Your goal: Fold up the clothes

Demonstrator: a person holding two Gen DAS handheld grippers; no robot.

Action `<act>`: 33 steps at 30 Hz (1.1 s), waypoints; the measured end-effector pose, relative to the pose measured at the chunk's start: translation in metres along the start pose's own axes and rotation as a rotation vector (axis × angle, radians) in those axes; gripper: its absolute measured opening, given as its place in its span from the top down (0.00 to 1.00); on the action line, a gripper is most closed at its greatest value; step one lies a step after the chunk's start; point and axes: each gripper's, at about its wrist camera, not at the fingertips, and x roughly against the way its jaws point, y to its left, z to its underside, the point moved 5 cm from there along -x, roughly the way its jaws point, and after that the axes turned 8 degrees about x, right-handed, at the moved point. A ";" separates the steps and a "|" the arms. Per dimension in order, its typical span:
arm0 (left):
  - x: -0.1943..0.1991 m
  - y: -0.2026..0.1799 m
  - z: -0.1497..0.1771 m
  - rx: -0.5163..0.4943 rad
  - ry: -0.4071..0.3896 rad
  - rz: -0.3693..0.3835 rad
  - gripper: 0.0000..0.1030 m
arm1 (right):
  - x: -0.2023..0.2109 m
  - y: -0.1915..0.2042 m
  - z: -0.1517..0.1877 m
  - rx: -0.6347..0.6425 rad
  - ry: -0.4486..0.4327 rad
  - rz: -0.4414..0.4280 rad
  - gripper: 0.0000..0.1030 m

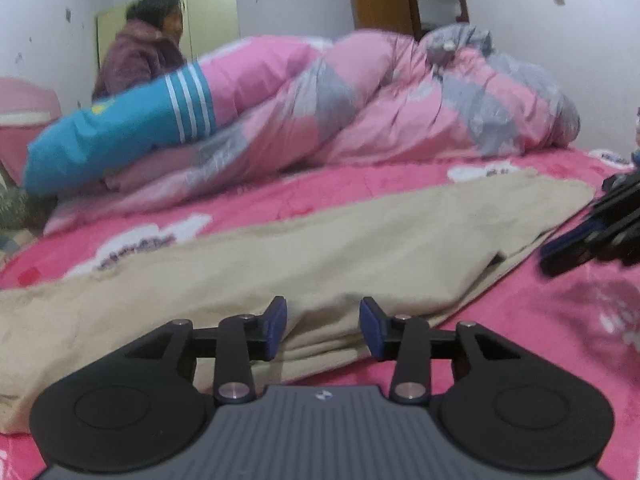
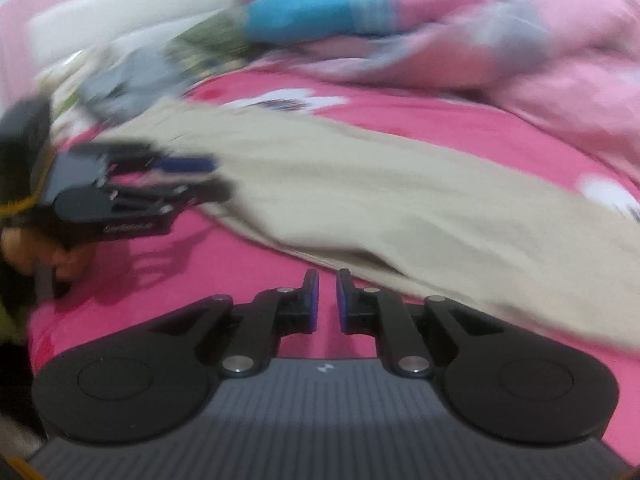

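Note:
A beige garment (image 1: 320, 240) lies spread flat across the pink bedsheet (image 1: 560, 320). My left gripper (image 1: 323, 320) hovers at its near folded edge, jaws open, and cloth shows in the gap without the pads pressing it. In the right wrist view the same garment (image 2: 400, 200) runs from upper left to lower right. My right gripper (image 2: 327, 296) sits over bare pink sheet (image 2: 240, 260) just short of the garment's edge, its jaws parted by a narrow gap with nothing in it. Each gripper shows in the other's view: the right gripper (image 1: 554, 256) at the right edge, the left gripper (image 2: 208, 180) at the left.
A bunched pink and grey quilt (image 1: 400, 100) and a blue striped pillow (image 1: 120, 136) fill the far side of the bed. A person in a purple jacket (image 1: 136, 60) is behind them, by a pale wardrobe (image 1: 212, 20). Grey clothing (image 2: 120, 80) lies past the garment's far end.

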 end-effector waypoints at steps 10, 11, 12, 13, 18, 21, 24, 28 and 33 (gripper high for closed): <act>-0.009 0.010 0.009 0.052 0.077 0.014 0.59 | 0.053 -0.161 0.070 -0.838 -0.131 0.357 0.48; -0.010 0.009 0.009 0.047 0.078 0.011 0.59 | 0.055 -0.181 0.084 -0.971 -0.155 0.371 0.48; -0.010 0.008 0.009 0.042 0.078 0.008 0.59 | 0.056 -0.195 0.095 -1.062 -0.191 0.352 0.49; -0.010 0.008 0.010 0.039 0.078 0.006 0.59 | 0.056 -0.205 0.101 -1.124 -0.229 0.327 0.50; -0.011 0.008 0.010 0.046 0.079 0.011 0.59 | 0.045 -0.232 0.096 -1.105 -0.234 0.401 0.71; -0.012 0.009 0.010 0.052 0.080 0.016 0.59 | 0.049 -0.240 0.088 -1.059 -0.248 0.458 0.96; -0.012 0.009 0.011 0.053 0.083 0.018 0.59 | 0.055 -0.248 0.091 -0.995 -0.269 0.526 0.96; -0.012 0.009 0.011 0.056 0.085 0.020 0.59 | 0.054 -0.259 0.117 -1.061 -0.279 0.501 0.93; -0.012 0.009 0.011 0.056 0.085 0.019 0.59 | 0.074 -0.244 0.102 -0.978 -0.309 0.674 0.77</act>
